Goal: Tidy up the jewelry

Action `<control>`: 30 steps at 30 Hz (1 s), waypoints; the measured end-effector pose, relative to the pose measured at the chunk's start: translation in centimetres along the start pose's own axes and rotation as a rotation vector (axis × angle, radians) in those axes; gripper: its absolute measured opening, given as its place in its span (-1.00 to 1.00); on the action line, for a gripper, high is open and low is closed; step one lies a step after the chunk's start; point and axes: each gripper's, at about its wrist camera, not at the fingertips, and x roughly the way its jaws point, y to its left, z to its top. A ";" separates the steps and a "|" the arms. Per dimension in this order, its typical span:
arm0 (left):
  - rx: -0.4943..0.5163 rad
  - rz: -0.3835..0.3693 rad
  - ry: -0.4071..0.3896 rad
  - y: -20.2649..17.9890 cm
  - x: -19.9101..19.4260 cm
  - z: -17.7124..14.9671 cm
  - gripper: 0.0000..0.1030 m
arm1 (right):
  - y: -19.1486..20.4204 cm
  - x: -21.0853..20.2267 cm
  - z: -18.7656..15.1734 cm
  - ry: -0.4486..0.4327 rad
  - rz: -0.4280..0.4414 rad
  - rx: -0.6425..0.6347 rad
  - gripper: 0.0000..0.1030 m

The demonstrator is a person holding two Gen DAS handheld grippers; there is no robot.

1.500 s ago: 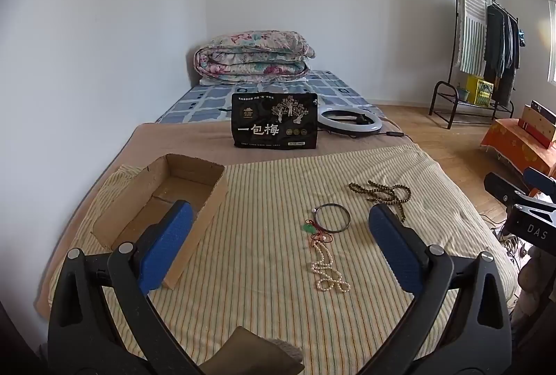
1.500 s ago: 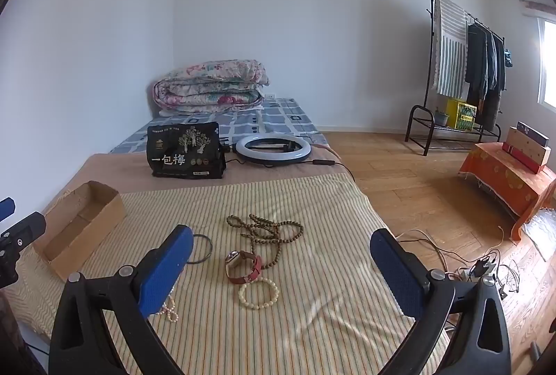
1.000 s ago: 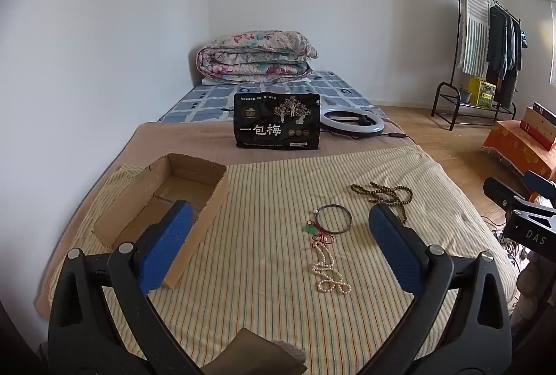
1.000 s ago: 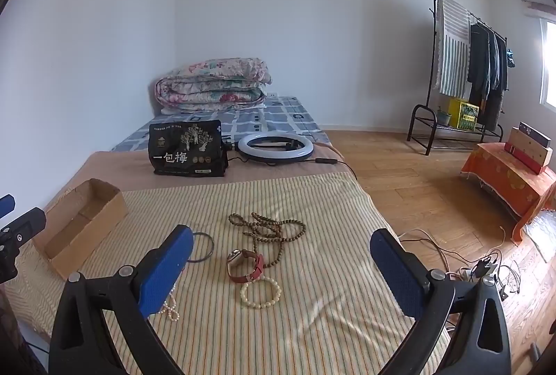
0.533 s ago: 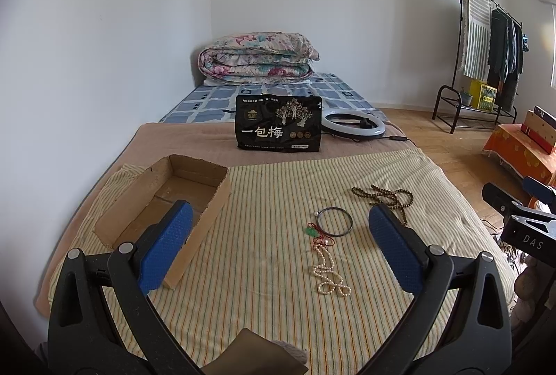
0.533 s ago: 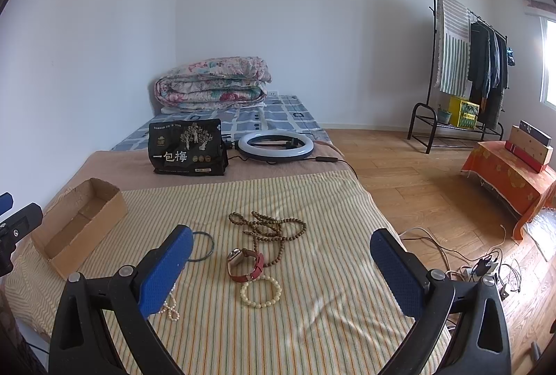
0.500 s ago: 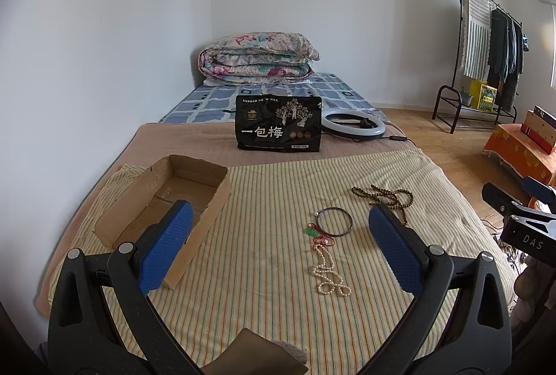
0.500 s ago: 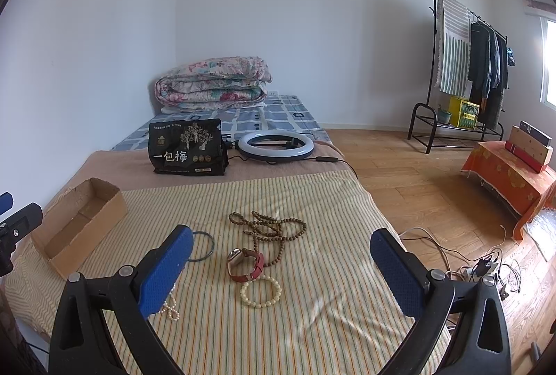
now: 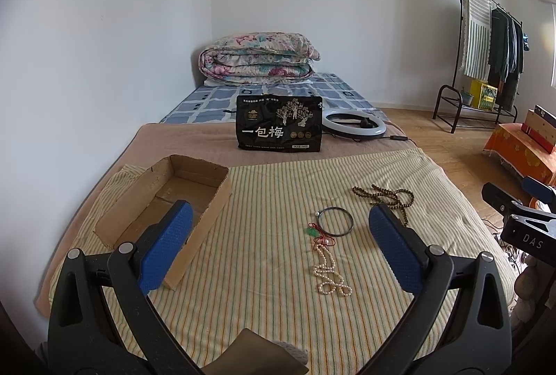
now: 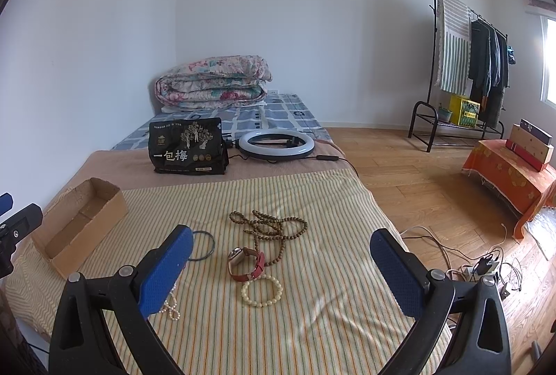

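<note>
Black plastic gripper arms with silver screws, 2 blue textured fingers (image 9: 163,246) each, "DAS" marking.

Yellow-striped sheet (image 9: 264,257), brown box (image 9: 139,211), red watch (image 10: 248,262)

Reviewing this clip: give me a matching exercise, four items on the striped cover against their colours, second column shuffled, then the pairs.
Items:
1. watch strap
2. long bead string
3. thin bangle
4. cardboard box

Colours:
A. dark metal
B. red
C. tan
D. brown

Pairs: 1-B, 2-D, 3-A, 4-C
</note>
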 end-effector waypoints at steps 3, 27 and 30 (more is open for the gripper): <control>0.000 -0.001 0.000 0.0 0.0 0.0 0.99 | 0.0 0.0 0.0 -0.001 0.000 0.001 0.99; 0.001 0.000 0.000 0.3 0.3 0.4 0.99 | 0.0 0.1 -0.2 0.002 0.004 0.003 0.99; 0.000 0.000 0.000 0.3 0.3 0.4 0.99 | -0.1 0.1 -0.2 0.002 0.004 0.004 0.99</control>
